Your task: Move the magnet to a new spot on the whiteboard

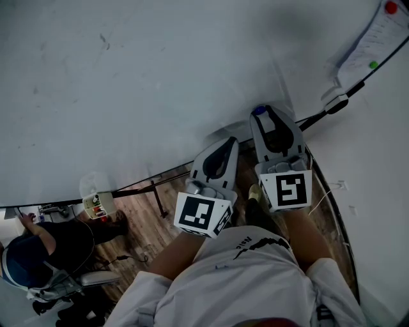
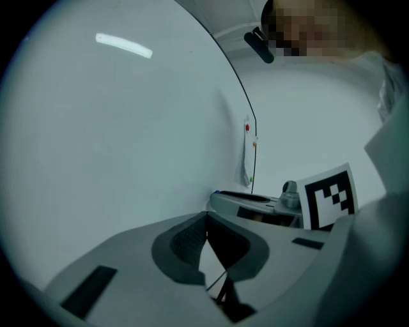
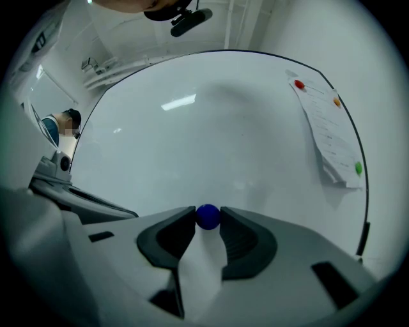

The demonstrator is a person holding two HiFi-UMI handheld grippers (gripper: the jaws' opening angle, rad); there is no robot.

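A small blue round magnet [image 3: 208,216] sits on the whiteboard [image 3: 223,128] near its lower edge. It lies right between the tips of my right gripper [image 3: 208,221], whose pads stand close on either side without clearly pressing it. In the head view that magnet [image 1: 259,110] peeks out at the tip of the right gripper [image 1: 261,117]. My left gripper [image 1: 225,144] hangs beside it, lower and to the left, off the whiteboard [image 1: 160,76]. Its jaws meet at the tips [image 2: 206,219] with nothing between them.
A paper sheet [image 1: 377,38] hangs at the board's right, pinned by a red magnet [image 1: 390,7] and a green magnet [image 1: 373,64]. Below the board lies wooden floor, with a seated person [image 1: 38,249] at the lower left. A small bin [image 1: 98,204] stands there too.
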